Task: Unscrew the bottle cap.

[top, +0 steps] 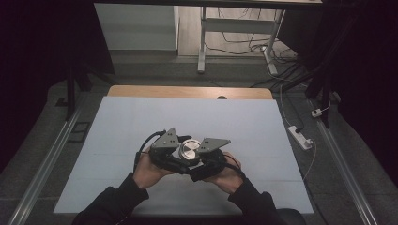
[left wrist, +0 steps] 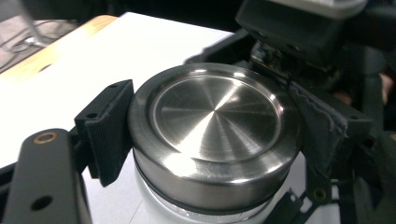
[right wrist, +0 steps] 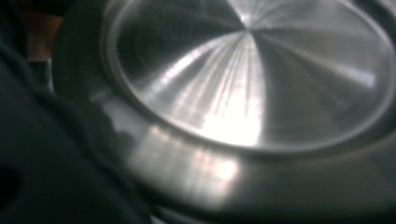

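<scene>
Two grippers: left gripper (top: 182,151) jaws clamp the steel lid (left wrist: 212,133); right gripper (top: 199,152) jaws' grip cannot be told.
Bench (top: 263,126): open all around.

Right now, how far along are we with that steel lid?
Done: both tools have closed in on the steel lid; the left tool has its jaws against the rim. In hand: the grip. The right tool's closure is unclear. Left: the lid still sits on its white container.
</scene>
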{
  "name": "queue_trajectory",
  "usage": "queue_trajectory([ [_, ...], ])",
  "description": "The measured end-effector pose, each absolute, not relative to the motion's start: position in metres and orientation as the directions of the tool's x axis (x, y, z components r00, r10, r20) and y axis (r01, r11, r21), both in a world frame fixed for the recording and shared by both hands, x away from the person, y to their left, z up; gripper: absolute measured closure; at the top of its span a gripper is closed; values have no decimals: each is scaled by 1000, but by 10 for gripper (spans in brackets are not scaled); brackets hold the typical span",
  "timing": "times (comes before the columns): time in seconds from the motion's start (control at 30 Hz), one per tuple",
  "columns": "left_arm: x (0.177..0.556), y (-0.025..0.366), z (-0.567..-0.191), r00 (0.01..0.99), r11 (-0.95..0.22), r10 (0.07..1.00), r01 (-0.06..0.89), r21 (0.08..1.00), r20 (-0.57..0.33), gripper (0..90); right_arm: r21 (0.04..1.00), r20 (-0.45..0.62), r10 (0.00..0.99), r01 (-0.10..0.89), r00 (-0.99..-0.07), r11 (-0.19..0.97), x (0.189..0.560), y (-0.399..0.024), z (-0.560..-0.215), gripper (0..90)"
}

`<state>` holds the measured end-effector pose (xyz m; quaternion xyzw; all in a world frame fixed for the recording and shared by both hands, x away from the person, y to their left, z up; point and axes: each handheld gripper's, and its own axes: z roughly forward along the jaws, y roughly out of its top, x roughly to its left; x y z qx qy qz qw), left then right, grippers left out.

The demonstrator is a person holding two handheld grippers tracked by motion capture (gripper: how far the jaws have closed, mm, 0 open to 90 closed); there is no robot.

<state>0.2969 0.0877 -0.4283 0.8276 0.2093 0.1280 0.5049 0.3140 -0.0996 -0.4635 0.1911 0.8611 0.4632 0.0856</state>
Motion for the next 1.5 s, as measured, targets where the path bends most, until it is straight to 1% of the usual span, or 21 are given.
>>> queue_trajectory([
  [0.1,294,85,-428,862,-396,507,225,890,8,199,829,27,427,259,-904,495,315,-99,-465,149],
  [0.17,294,84,-427,860,-394,510,230,890,3,199,829,29,434,264,-900,493,314,-98,-466,149],
  [0.37,290,84,-423,854,-401,520,214,891,28,200,834,28,439,263,-898,485,315,-99,-466,149],
  [0.57,290,90,-418,847,-399,530,216,891,33,200,837,31,438,262,-899,480,316,-101,-465,149],
  [0.8,290,98,-415,857,-399,515,224,889,15,202,843,39,440,266,-897,468,320,-105,-464,149],
  [1.5,275,114,-408,883,-348,469,219,912,-33,206,844,31,463,271,-886,462,331,-113,-466,149],
])
